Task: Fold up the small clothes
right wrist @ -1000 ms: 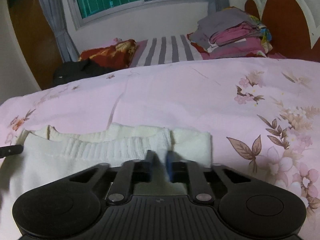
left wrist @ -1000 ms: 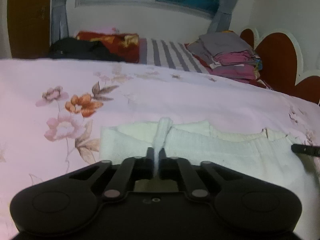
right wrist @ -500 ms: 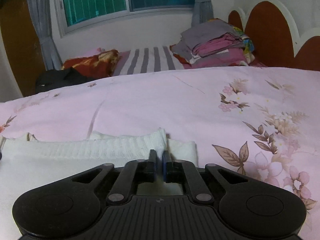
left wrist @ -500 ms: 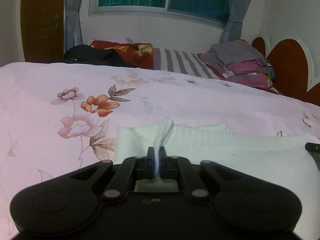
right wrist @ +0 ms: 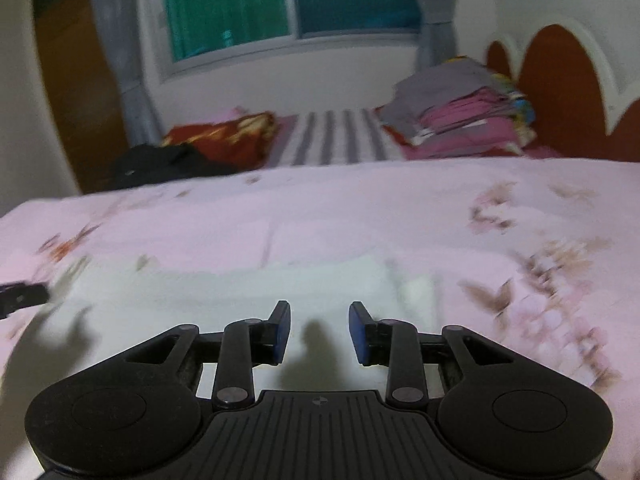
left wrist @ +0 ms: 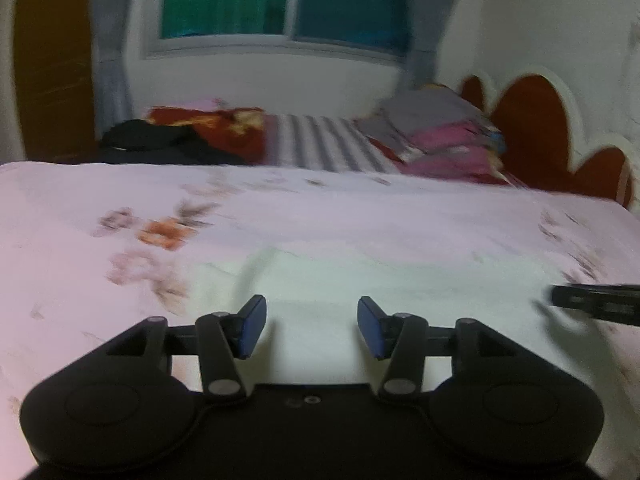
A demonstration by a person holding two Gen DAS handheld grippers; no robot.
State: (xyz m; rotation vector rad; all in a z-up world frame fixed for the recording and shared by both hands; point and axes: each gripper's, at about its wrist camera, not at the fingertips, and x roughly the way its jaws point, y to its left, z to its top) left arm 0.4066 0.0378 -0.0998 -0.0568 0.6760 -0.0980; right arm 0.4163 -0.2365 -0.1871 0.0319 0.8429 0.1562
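Note:
A cream knit garment [left wrist: 360, 280] lies flat on the pink floral bedspread [left wrist: 280, 208], blurred by motion. My left gripper [left wrist: 312, 316] is open and empty just above the garment's left part. In the right wrist view the same garment [right wrist: 240, 292] spreads to the left, and my right gripper [right wrist: 319, 320] is open and empty above its right part. Each gripper's tip shows at the edge of the other's view, the right one [left wrist: 596, 302] and the left one [right wrist: 20, 296].
A stack of folded clothes [right wrist: 460, 112] sits at the back right by the red headboard [right wrist: 560, 88]. A striped pillow [right wrist: 336, 136], a red cushion [right wrist: 224, 136] and a black bundle [right wrist: 160, 164] lie at the far side under the window.
Both grippers were shut on the garment's edge and have opened, letting it go. The garment now lies flat and both views have lifted and pulled back a little.

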